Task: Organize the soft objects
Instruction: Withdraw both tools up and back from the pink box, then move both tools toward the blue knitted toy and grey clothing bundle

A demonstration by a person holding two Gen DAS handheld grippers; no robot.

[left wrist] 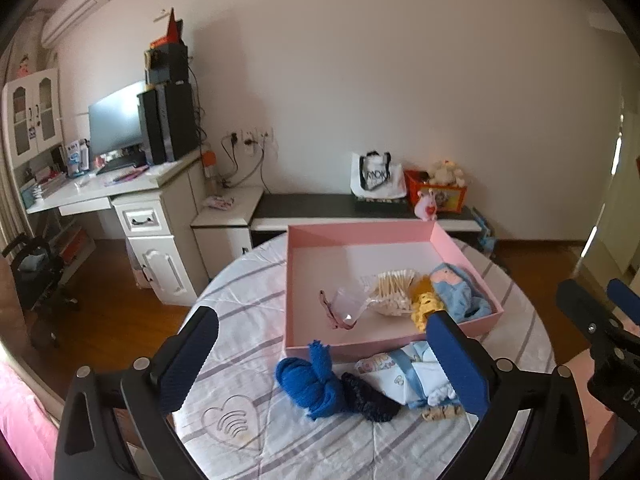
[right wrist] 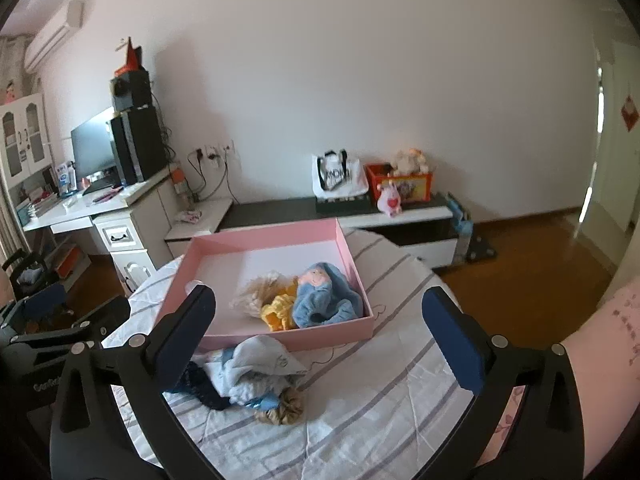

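A pink box (left wrist: 360,231) (right wrist: 362,280) sits on the striped round table (left wrist: 248,340) (right wrist: 380,392). Inside lie a light blue plush cloth (left wrist: 460,292) (right wrist: 324,300), a yellow knit piece (left wrist: 424,308) (right wrist: 278,308), a bag of cotton swabs (left wrist: 394,294) and a clear pink-trimmed pouch (left wrist: 342,306). In front of the box lie a blue knit item (left wrist: 314,380), a dark navy knit item (left wrist: 368,398) (right wrist: 200,388), pale baby clothes (left wrist: 408,372) (right wrist: 256,368) and a tan scrunchie (right wrist: 282,406) (left wrist: 440,413). My left gripper (left wrist: 324,360) and right gripper (right wrist: 320,340) are open and empty above this pile.
A white desk with monitor and speakers (left wrist: 140,128) stands at the left. A low cabinet (left wrist: 340,210) along the wall holds a white bag, an orange box and plush toys. Wooden floor surrounds the table. A dark chair (left wrist: 36,280) stands far left.
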